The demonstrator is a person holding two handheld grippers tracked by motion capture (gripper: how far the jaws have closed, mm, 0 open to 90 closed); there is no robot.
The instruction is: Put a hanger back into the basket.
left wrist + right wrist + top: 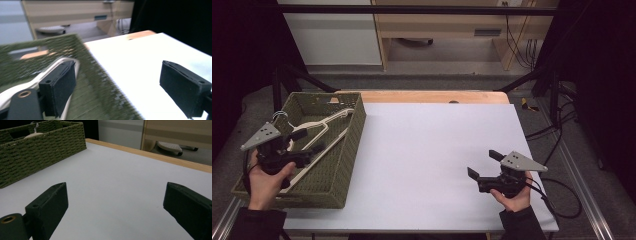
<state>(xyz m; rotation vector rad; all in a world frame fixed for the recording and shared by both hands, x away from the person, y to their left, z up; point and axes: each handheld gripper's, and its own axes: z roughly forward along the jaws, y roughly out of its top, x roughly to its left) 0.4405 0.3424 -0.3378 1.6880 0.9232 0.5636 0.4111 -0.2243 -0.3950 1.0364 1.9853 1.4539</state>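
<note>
Wooden hangers [319, 131], light and stiff, are lying in the basket [349, 150] at 9 o'clock; left gripper [307, 141] is hovering, jaws wide, empty—grip 1 shoulder arm.

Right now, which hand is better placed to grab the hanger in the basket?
Left. Its claw hangs open over the basket, right above the hanger. The right claw is open too, far across the table.
</note>
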